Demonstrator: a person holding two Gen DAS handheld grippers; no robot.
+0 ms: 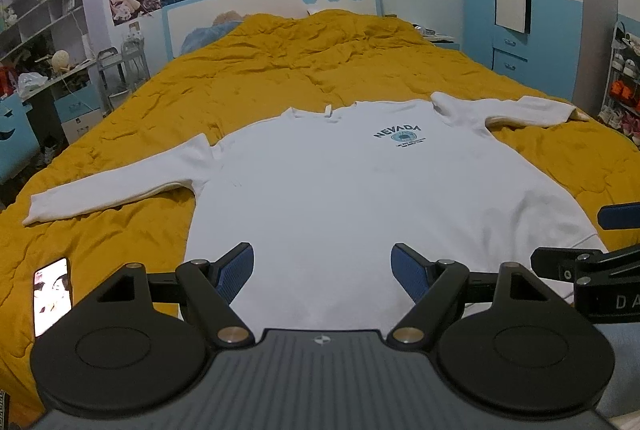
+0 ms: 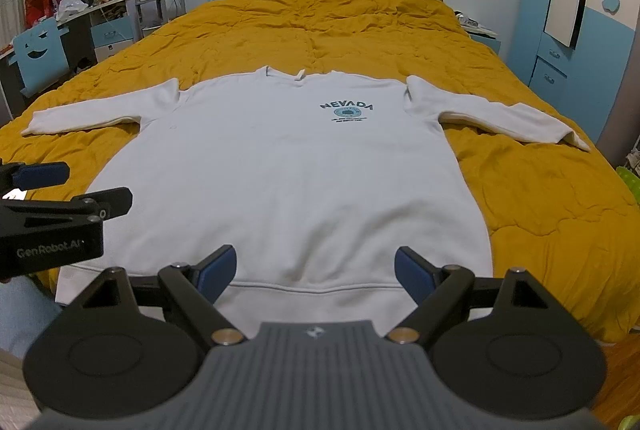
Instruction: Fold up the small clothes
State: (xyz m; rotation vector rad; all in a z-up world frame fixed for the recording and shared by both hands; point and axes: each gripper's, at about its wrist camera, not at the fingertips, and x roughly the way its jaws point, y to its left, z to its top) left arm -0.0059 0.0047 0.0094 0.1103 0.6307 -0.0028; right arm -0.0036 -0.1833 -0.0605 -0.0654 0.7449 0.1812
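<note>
Left tongs (image 1: 322,272): black hinged arms, brass-coloured pivot screws, blue ribbed fingers (image 1: 236,270), grey ridged body; right tongs (image 2: 315,270) alike; white "GenRobot.AI" lettering on the black housing.

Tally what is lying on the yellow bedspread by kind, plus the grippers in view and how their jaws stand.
White sweatshirt: 1
Phone: 1
Left gripper, jaws open: 1
Right gripper, jaws open: 1
Total: 4
</note>
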